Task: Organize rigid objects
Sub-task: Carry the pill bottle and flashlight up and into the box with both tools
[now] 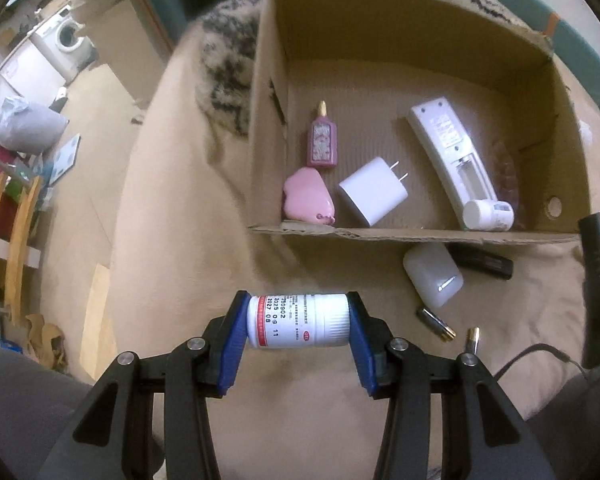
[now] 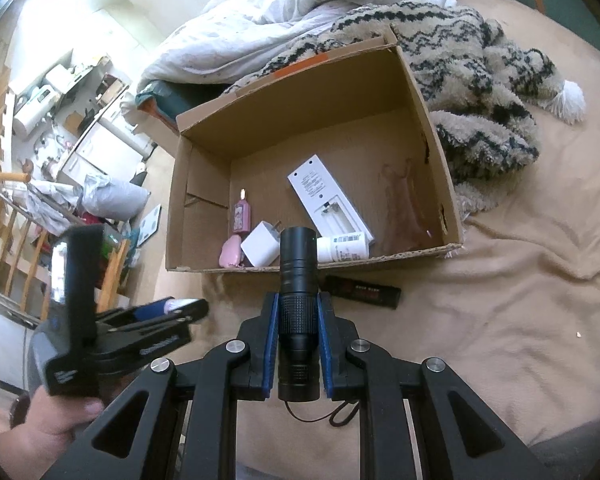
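My left gripper (image 1: pixel 298 322) is shut on a white pill bottle (image 1: pixel 298 321) with a red-banded label, held sideways above the beige bed cover in front of the cardboard box (image 1: pixel 420 234). My right gripper (image 2: pixel 299 312) is shut on a black flashlight (image 2: pixel 298 280), which points at the box (image 2: pixel 204 184). The box holds a pink perfume bottle (image 1: pixel 321 141), a pink case (image 1: pixel 308 197), a white charger (image 1: pixel 374 191), a white remote (image 1: pixel 448 156) and a small white bottle (image 1: pixel 488 215). The left gripper also shows in the right wrist view (image 2: pixel 168 310).
In front of the box lie a white case (image 1: pixel 433 274), a black bar-shaped item (image 2: pixel 362 291) and two batteries (image 1: pixel 436 323). A patterned fuzzy blanket (image 2: pixel 480 80) and a white duvet (image 2: pixel 300 4) lie behind the box. The bed's left edge drops to a cluttered floor.
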A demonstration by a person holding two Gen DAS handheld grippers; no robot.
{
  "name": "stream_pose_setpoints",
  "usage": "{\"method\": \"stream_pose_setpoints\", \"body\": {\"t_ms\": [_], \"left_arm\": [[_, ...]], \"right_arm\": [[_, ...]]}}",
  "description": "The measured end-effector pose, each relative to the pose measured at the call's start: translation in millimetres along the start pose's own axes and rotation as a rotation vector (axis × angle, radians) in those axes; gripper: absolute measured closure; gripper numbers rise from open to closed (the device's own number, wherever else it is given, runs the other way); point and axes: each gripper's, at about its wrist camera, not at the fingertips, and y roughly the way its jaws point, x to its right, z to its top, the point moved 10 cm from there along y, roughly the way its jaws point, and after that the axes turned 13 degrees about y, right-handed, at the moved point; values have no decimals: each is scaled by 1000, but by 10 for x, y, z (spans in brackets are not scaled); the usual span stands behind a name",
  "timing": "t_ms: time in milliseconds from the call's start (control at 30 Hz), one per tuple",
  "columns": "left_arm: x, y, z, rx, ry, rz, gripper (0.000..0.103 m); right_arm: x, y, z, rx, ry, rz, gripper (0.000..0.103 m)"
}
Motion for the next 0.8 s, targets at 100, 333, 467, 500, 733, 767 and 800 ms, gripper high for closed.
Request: {"method": "stream_pose_setpoints", "body": {"t_ms": [100, 333, 467, 500, 733, 767, 800], "left_arm": [[-98, -81, 6, 18, 2, 5, 60], [-7, -448, -42, 57, -6, 14, 60], [24, -580, 83, 89, -15, 4, 60], [14, -626, 132, 100, -18, 0, 60], [-24, -822, 552, 172, -24, -2, 60], [-22, -864, 629, 186, -26, -14, 60], [-17, -884, 675, 196, -28, -25, 60]], "right_arm": [[-10, -41, -9, 7, -10, -11, 84], [-135, -271, 160, 39, 20, 31, 84], [-340, -453, 359, 66, 9, 71, 84], [-402, -499, 419, 74, 3, 80, 84], [-806, -796, 969, 147, -24, 133, 84], [-857, -834, 1050, 158, -28, 138, 84], [-907, -870, 1136, 168, -32, 145, 84]]}}
